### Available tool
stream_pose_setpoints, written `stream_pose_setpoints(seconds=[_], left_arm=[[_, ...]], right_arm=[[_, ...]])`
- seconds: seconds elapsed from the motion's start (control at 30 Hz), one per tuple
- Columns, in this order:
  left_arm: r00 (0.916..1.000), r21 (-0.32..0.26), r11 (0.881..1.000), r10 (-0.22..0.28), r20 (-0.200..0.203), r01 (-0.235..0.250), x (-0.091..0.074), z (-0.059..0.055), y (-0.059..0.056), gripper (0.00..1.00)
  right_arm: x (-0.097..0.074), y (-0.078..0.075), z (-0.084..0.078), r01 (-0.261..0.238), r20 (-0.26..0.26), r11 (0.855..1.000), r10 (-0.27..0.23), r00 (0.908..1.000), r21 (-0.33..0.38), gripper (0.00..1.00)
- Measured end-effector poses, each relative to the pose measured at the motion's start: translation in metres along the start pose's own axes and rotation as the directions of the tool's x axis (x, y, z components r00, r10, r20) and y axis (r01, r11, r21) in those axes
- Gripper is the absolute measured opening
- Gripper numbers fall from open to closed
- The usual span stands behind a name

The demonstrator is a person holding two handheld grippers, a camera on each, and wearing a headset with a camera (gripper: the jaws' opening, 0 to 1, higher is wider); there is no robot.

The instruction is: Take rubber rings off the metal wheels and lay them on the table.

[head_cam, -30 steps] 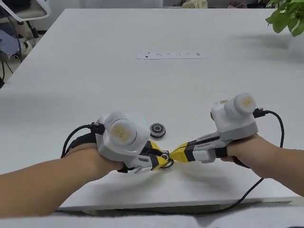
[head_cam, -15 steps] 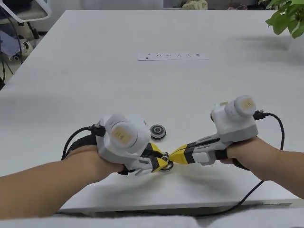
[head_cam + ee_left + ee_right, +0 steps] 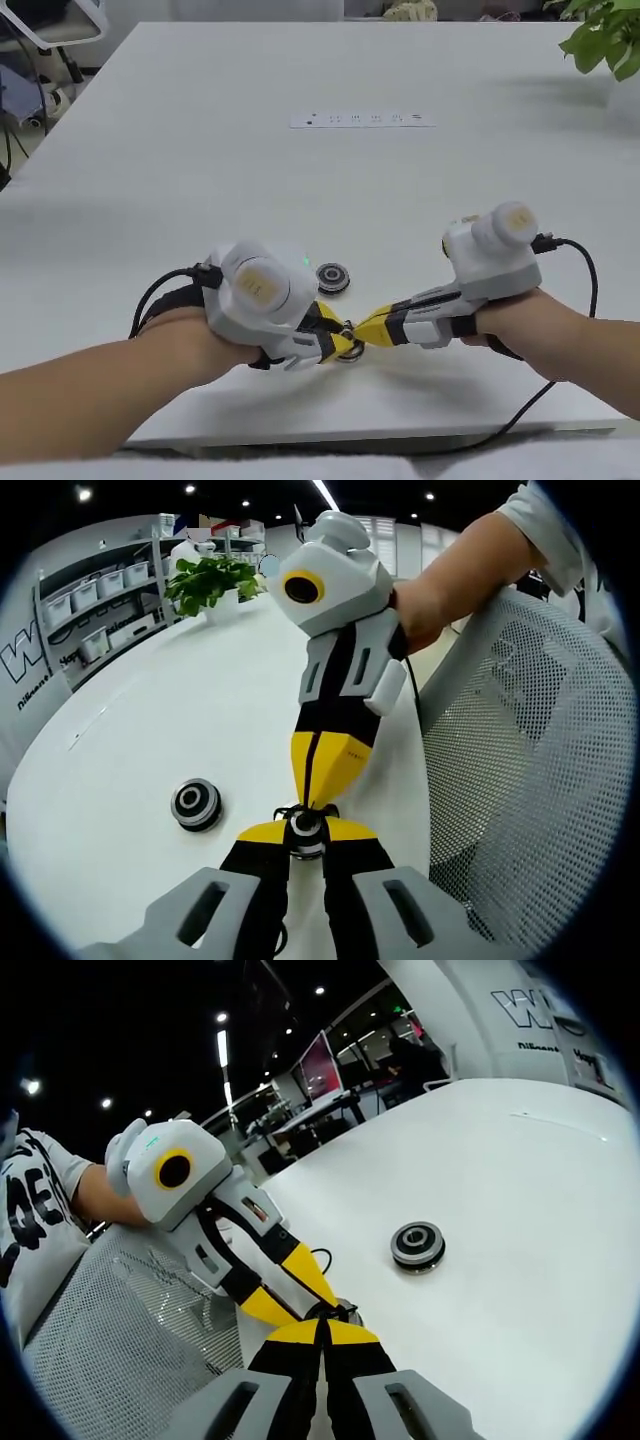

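A small metal wheel (image 3: 305,834) is held just above the near edge of the white worktop (image 3: 300,180). It is clamped between the yellow tips of the left gripper (image 3: 303,844), whose jaws are closed on the wheel's sides. The right gripper (image 3: 318,792) is brought in tip to tip against it. Its jaws are drawn together to a point at the wheel's rim, where a thin black rubber ring (image 3: 286,811) appears to be nipped and lifted into a small loop.

A second wheel (image 3: 332,276), with a dark band round its rim, lies flat a little farther in from the near edge, apart from both grippers.

The ring is judged light, soft and stretchy, and likely to snap back or slip from smooth tips. It is best taken at its outer edge and peeled sideways over the rim. The wheel is judged stiff, hard and slippery, so a firm hold across its flat faces is called for.
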State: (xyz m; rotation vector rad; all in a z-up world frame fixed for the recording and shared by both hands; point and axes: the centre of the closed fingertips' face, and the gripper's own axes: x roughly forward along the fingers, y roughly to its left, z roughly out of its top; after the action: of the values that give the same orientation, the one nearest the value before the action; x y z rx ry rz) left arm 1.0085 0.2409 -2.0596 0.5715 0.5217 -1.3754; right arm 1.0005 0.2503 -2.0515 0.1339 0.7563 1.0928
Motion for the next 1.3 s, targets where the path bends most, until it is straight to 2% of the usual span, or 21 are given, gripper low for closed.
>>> stream_pose_setpoints(seconds=[0.03,0.07,0.17,0.4,0.6,0.67,0.77,0.97,1.03,1.3], left_arm=[[1.0000,-0.001,1.000,0.000,0.000,0.000,0.000,0.000,0.000,0.07],[1.0000,-0.001,1.000,0.001,0.000,-0.001,0.000,0.000,0.000,0.07],[1.0000,-0.002,1.000,0.002,0.000,-0.002,0.000,0.000,0.000,0.07],[1.0000,0.000,1.000,0.004,0.002,-0.004,0.001,0.000,0.000,0.07],[0.9997,-0.013,1.000,-0.006,0.022,0.006,0.001,0.000,0.001,0.07],[0.9993,-0.035,0.999,-0.012,0.035,0.013,0.001,0.000,0.002,0.07],[0.9991,-0.031,0.999,-0.016,0.040,0.017,0.001,0.000,0.001,0.07],[0.9990,-0.016,1.000,-0.024,0.037,0.024,0.001,0.001,0.001,0.08],[0.9993,-0.009,1.000,-0.015,0.034,0.015,0.000,0.001,0.003,0.11],[0.9989,-0.013,0.999,-0.040,0.024,0.040,-0.006,-0.001,0.001,0.15]], right_arm=[[0.002,0.005,0.006,-0.033,0.031,0.999,0.033,0.9990,0.009,0.00],[0.002,0.009,0.009,-0.048,0.048,0.998,0.046,0.9978,0.045,0.00],[0.005,0.006,0.008,-0.022,0.017,1.000,0.022,0.9996,-0.016,0.00],[-0.002,-0.007,0.006,0.008,0.035,1.000,-0.009,0.9994,0.016,0.00],[-0.004,-0.014,0.001,0.033,0.017,0.999,-0.034,0.9993,0.010,0.00],[-0.005,-0.015,0.001,0.033,0.016,0.999,-0.034,0.9993,0.011,0.00],[-0.005,-0.015,0.002,0.034,0.018,0.999,-0.034,0.9993,0.010,0.00],[-0.005,-0.015,0.001,0.033,0.015,0.999,-0.034,0.9993,0.004,0.00],[-0.006,-0.015,0.002,0.033,0.016,0.999,-0.033,0.9993,0.003,0.00],[-0.006,-0.013,0.002,0.027,0.013,1.000,-0.027,0.9996,0.003,0.00]])
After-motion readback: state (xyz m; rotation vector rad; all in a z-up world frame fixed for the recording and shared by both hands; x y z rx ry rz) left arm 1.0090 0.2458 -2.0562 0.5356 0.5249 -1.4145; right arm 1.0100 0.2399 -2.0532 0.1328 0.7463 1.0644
